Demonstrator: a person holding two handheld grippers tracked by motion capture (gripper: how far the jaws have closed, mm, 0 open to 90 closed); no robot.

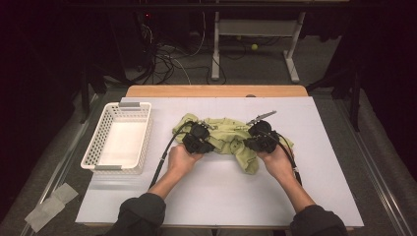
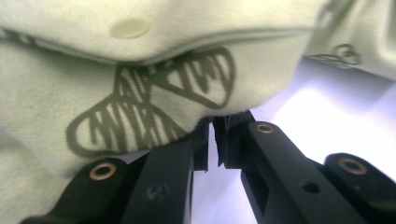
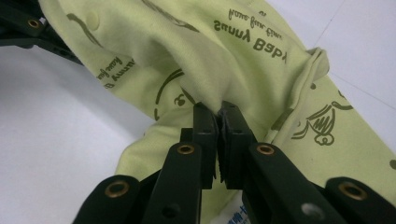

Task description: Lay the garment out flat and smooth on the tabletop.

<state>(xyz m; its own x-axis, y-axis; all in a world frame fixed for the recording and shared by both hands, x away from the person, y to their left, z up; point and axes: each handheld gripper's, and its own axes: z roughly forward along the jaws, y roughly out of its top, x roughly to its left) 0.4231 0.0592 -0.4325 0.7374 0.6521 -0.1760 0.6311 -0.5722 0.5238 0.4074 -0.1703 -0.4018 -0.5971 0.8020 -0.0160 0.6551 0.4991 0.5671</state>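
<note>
The left gripper (image 2: 215, 128) pinches an edge of the green garment (image 1: 231, 140), and the right gripper (image 3: 219, 112) is clenched on a fold of it. The garment lies crumpled mid-table (image 1: 246, 191) between both. The white basket (image 1: 101, 142) stands at the left, nothing in it.

The high view looks forward and down over the table (image 1: 305, 196); both gripper views sit close against the green garment (image 1: 231, 140).
</note>
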